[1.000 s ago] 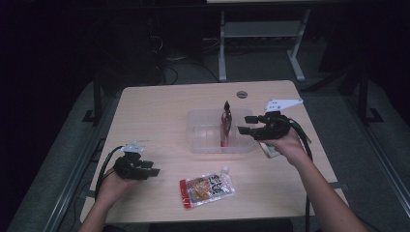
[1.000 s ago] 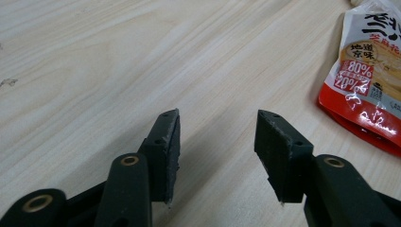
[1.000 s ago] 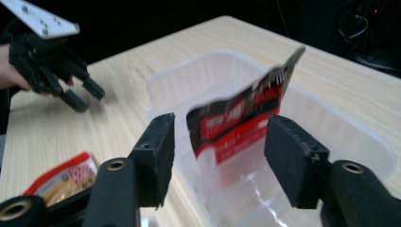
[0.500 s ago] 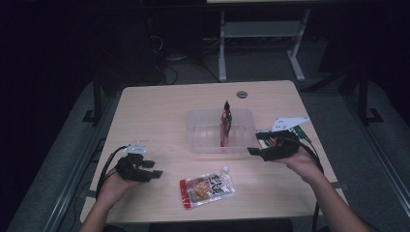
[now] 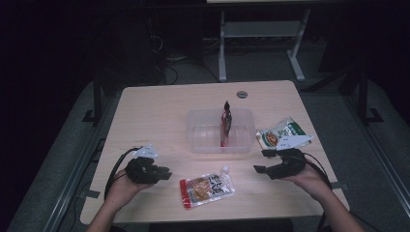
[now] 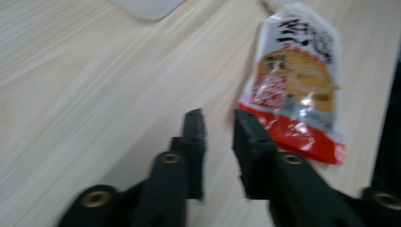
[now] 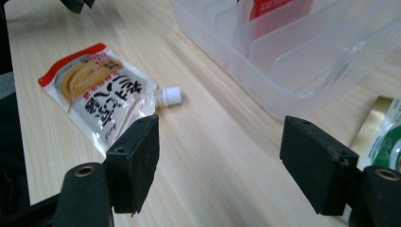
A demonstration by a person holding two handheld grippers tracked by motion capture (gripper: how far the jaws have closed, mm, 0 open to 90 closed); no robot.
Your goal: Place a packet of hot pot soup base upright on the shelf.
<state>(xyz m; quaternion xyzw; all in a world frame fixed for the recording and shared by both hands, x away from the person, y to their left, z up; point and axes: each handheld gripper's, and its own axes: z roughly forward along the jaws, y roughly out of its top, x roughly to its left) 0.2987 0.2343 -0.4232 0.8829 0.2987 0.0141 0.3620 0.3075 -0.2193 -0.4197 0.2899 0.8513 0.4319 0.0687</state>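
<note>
Two grippers are hovering low over the near part of the worktop (image 5: 159, 111), and between them we are looking at a flat sauce pouch (image 5: 207, 189) lying face up near the front edge. It is showing a red band along its sealed end, a pale body with a picture of brown food, bold black characters that we cannot read, and a small white screw cap (image 7: 169, 95) pointing towards the tray. Our left gripper (image 5: 164, 175) is sitting just beside the pouch's red end; its jaws have just been closing and are standing nearly together with a narrow gap, nothing between them. Our right gripper (image 5: 262, 161) is holding its jaws wide apart, empty, aiming across bare wood towards the pouch. Farther out, a clear plastic tray (image 5: 199, 140) with dividers is keeping a dark red packet (image 5: 225, 121) upright. Just right of it a green and white pouch (image 5: 280, 133) is lying flat, its print too small to make out.
</note>
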